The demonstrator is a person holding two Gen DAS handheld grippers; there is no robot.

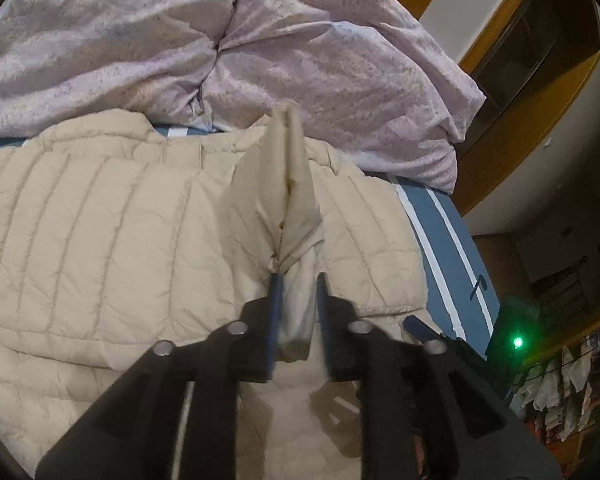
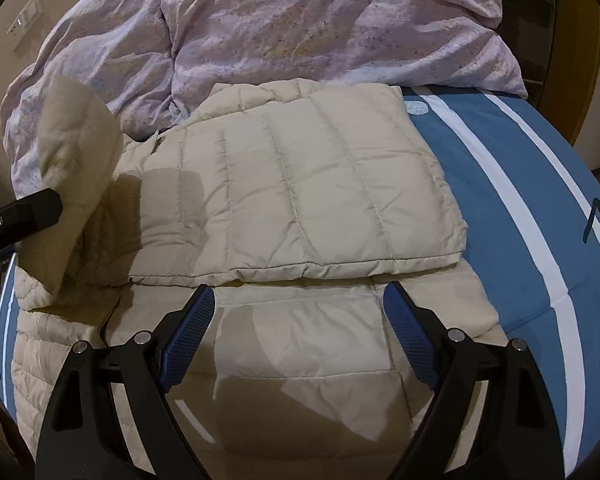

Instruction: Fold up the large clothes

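One beige quilted jacket (image 2: 300,184) lies half-folded mid-frame on the blue striped bed (image 2: 500,184), with one lilac duvet (image 2: 300,20) heaped along the top. The left claw (image 1: 298,284), jaws narrow, has its sleeve (image 1: 292,184) between them, though whether the pads press I cannot tell. It should lay it flat across the folded panel, while the right claw (image 2: 300,300) hovers gaping and empty at lower centre.

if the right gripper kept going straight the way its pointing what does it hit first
Most likely the beige puffer jacket. The right gripper, jaws wide and empty, points down at the jacket's lower layer just before the folded panel's hem. Nothing else shows between, though depth is hard to judge.
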